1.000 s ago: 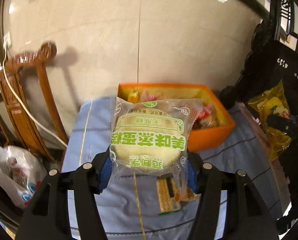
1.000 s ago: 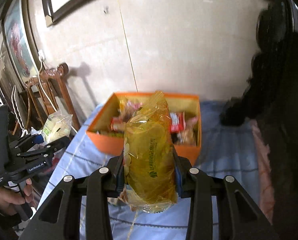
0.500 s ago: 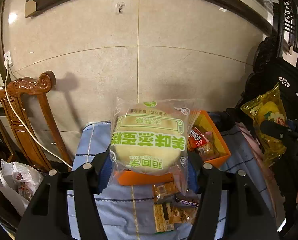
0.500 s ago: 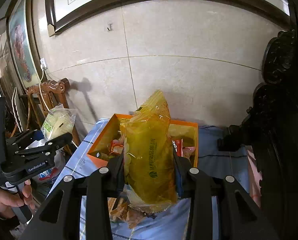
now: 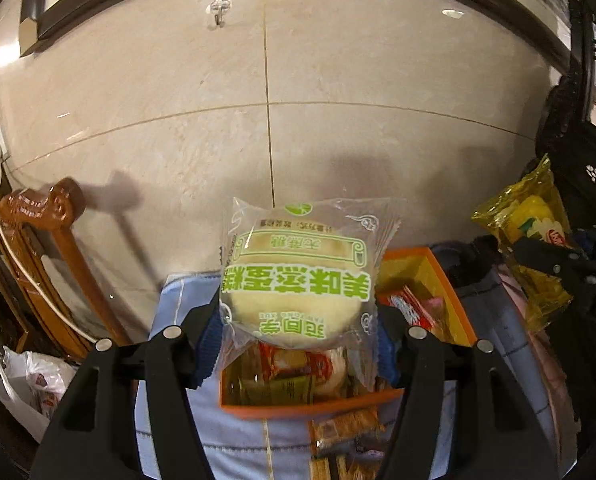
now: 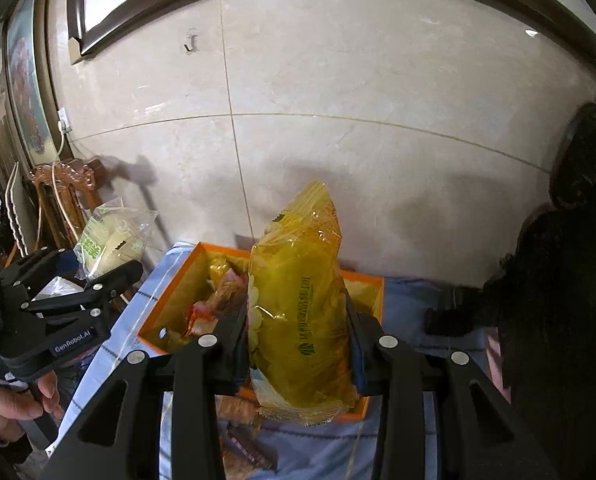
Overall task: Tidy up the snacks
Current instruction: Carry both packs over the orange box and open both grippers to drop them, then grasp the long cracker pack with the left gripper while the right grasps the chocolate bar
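My left gripper [image 5: 296, 344] carries a clear pack with a pale round cake and green print [image 5: 298, 276]. Its blue pads still touch the pack's sides, and the jaws are opening slightly. The pack hangs over the near end of the orange box [image 5: 298, 408], which holds several snacks. My right gripper [image 6: 298, 344] is shut on a yellow snack bag [image 6: 301, 312] standing upright, above the near wall of the orange box [image 6: 178, 292]. In the right wrist view the left gripper [image 6: 94, 276] and its cake pack [image 6: 106, 240] are at the left. In the left wrist view the yellow bag [image 5: 525, 240] is at the right.
The box rests on a blue cloth [image 5: 238, 440], with loose snack packs [image 5: 345, 432] in front of it. A carved wooden chair [image 5: 50, 248] and a white plastic bag [image 5: 30, 380] are at the left. Dark carved furniture [image 6: 557, 280] stands at the right. A tiled wall is behind.
Both grippers rose and moved forward with their packs, from short of the orange box to over its near end. More of the wall shows now.
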